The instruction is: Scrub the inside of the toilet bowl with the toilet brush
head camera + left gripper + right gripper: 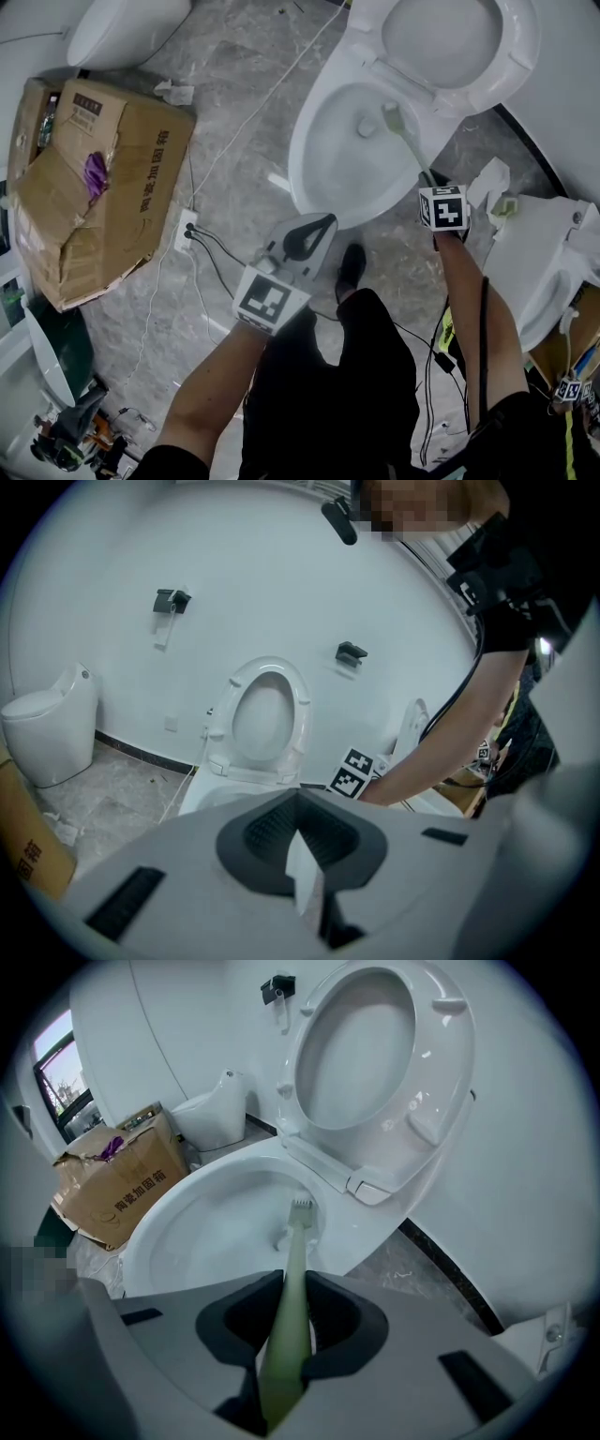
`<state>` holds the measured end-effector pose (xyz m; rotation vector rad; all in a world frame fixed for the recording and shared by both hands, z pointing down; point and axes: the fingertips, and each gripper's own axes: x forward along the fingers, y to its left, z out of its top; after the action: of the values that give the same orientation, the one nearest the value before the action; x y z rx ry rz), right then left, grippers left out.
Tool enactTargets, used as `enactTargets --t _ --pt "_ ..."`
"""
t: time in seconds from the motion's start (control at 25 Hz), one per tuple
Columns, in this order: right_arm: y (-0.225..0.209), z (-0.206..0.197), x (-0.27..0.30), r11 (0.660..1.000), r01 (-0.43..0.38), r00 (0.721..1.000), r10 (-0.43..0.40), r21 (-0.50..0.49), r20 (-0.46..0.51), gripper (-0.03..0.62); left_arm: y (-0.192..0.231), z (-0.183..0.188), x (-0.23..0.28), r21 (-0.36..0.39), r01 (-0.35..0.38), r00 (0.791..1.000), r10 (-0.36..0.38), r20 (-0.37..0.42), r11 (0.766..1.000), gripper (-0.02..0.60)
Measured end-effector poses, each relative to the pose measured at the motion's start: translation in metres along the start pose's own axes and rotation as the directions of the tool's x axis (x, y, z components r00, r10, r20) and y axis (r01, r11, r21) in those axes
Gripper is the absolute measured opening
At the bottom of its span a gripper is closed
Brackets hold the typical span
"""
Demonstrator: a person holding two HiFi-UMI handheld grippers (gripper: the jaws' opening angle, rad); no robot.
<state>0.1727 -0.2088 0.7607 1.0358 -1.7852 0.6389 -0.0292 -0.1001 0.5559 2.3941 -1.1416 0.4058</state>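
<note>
A white toilet bowl [323, 173] stands ahead with its seat and lid [450, 42] raised. My right gripper [428, 180] is shut on the pale green handle of the toilet brush [405, 141]. The brush head [392, 116] reaches down inside the bowl near the far wall. In the right gripper view the toilet brush [292, 1279] runs from between the jaws into the toilet bowl [216, 1232]. My left gripper [305, 239] hangs just outside the bowl's near rim, shut with nothing in it. In the left gripper view my left gripper [298, 841] points at the raised seat [267, 714].
A torn cardboard box [89, 187] lies on the marble floor at the left. White and black cables [202, 239] cross the floor beside it. Another white toilet [539, 272] stands at the right and a small one [117, 28] at the back left. My dark shoe [351, 267] is below the bowl.
</note>
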Motion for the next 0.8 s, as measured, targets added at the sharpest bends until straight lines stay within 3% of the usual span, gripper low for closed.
enactTargets --t 0.8 --pt "0.002 -0.039 -0.032 0.999 0.042 0.999 -0.042 0.018 -0.013 0.081 -0.027 -0.01 -0.031 0.024 0.013 1.0 -0.014 0.028 1.0 0.002"
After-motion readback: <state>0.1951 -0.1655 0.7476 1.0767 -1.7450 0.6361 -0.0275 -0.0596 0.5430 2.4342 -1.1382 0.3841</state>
